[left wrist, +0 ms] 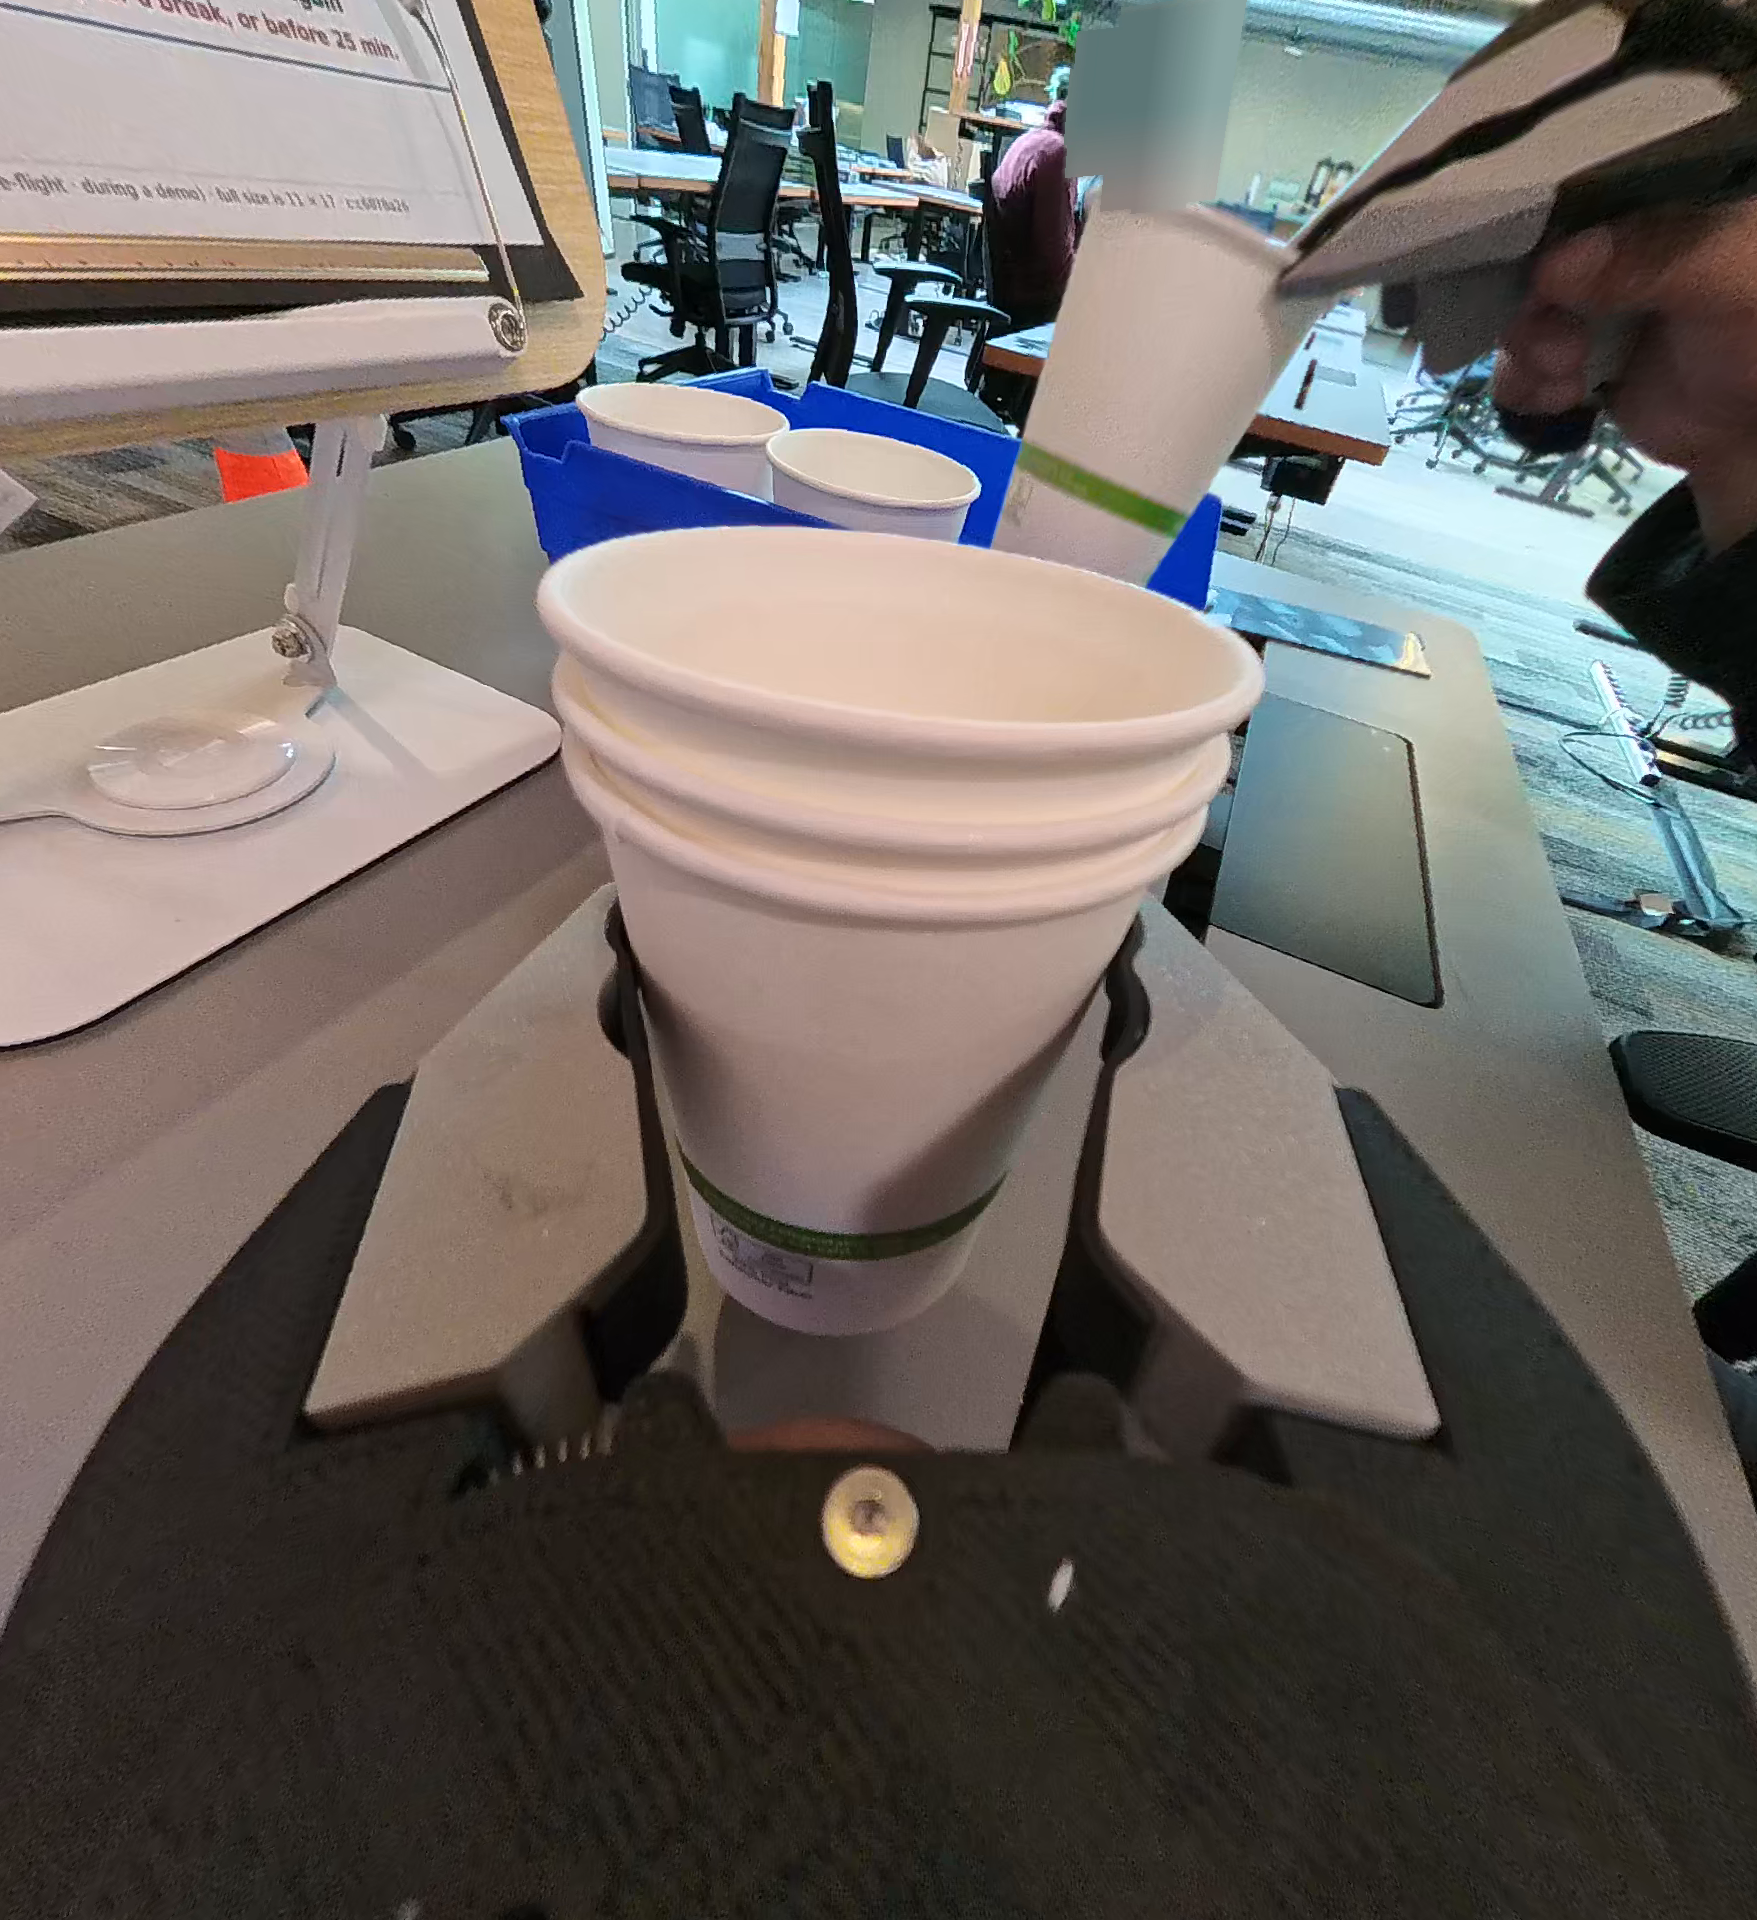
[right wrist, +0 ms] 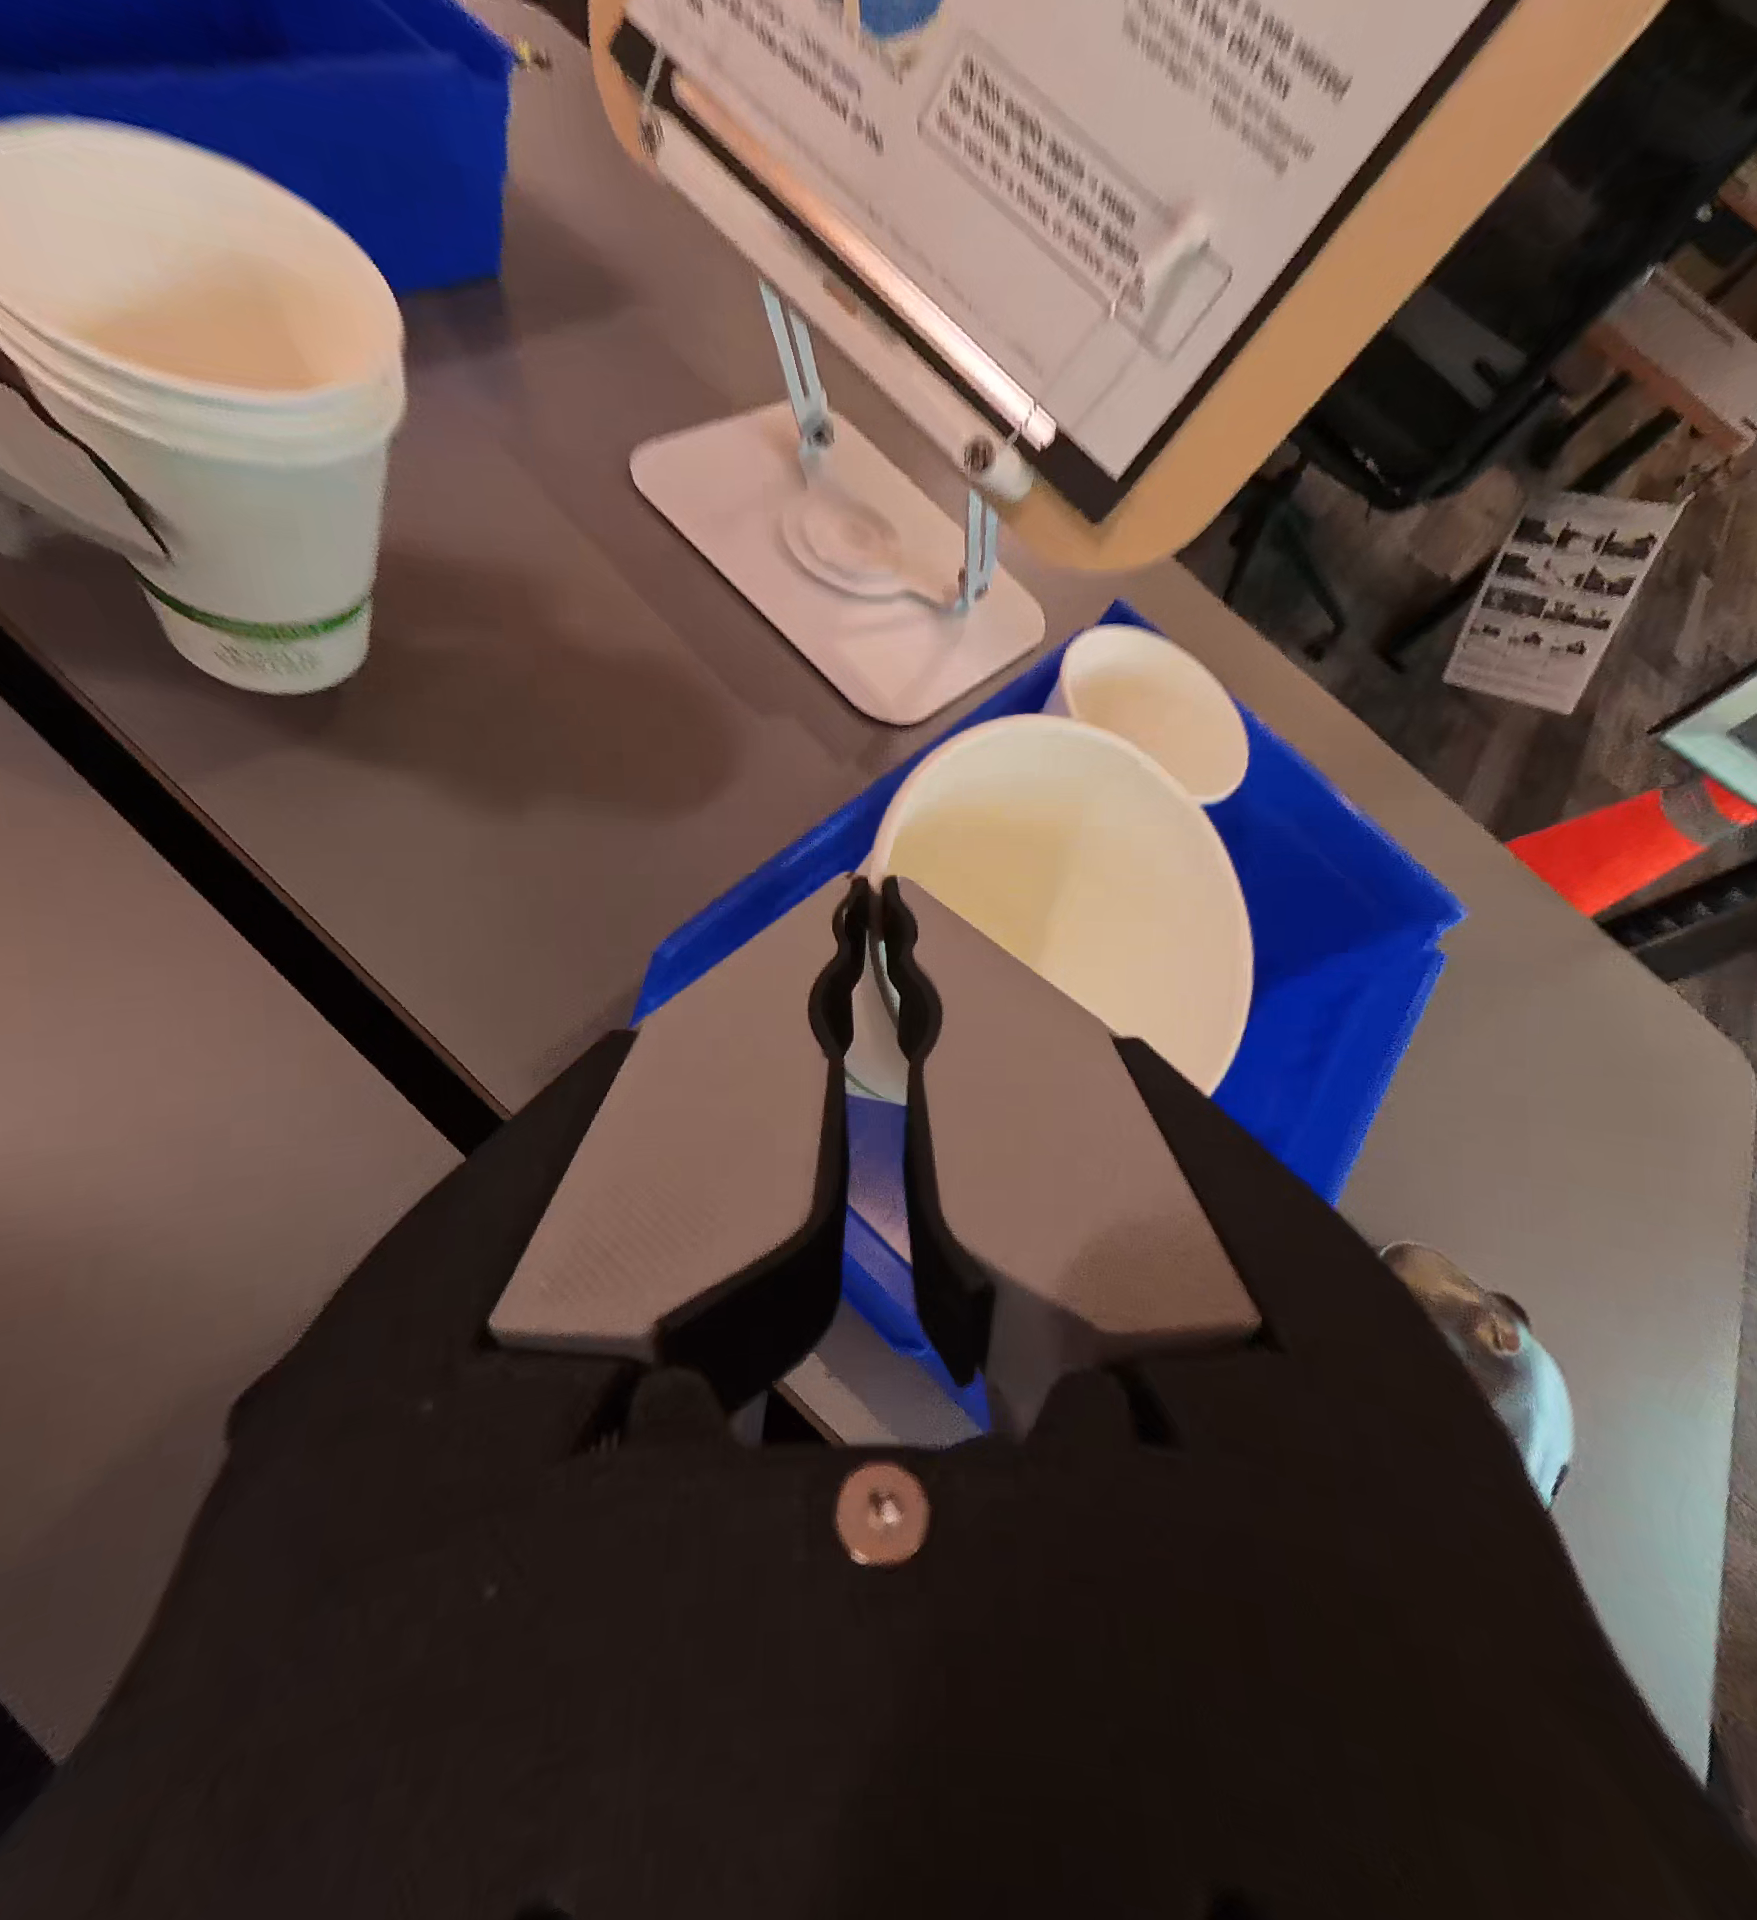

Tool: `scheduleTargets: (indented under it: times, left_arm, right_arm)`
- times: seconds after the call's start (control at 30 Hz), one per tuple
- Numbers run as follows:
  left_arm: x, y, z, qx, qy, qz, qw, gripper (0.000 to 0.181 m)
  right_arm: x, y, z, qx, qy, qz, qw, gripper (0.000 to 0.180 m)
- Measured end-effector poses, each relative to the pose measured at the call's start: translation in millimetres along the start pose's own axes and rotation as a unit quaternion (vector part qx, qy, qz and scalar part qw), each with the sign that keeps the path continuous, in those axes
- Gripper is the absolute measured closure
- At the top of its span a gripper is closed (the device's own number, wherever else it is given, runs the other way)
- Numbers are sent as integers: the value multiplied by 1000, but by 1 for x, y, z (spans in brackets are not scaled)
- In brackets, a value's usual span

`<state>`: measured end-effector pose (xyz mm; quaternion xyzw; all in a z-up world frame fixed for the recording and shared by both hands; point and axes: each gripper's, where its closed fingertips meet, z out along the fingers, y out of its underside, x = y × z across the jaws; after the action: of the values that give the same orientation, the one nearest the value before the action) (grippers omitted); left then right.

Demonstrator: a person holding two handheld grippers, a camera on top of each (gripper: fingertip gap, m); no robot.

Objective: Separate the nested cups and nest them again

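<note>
The stack [left wrist: 884,894] is three nested white paper cups with a green band near the base, upright above the table [left wrist: 126,1195]. The left claw [left wrist: 874,997] clamps its sides. The right claw [right wrist: 876,904] pinches the rim of one cup [right wrist: 1082,883] over the blue bin [right wrist: 1362,966], fingers nearly together.

The right gripper [right wrist: 876,894] pinches the rim of a white cup [right wrist: 1082,883] over the blue bin [right wrist: 1352,935] at the table's [right wrist: 562,727] edge. Another cup [right wrist: 1154,707] stands in the bin's far corner.
</note>
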<state>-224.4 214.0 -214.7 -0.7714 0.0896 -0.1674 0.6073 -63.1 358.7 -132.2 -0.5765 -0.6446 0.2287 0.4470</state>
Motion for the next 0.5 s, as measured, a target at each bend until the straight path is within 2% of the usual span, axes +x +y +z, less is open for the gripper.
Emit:
scheduleTargets:
  times: [0.37, 0.5]
  left_arm:
    - [-2, 3, 1, -6, -3, -1, 1000, 92]
    - [0, 3, 2, -7, 1, 0, 1000, 92]
  right_arm:
    - [-32, 55, 56, -107, -51, -45, 992, 179]
    - [-34, 53, 63, -104, -39, -63, 992, 173]
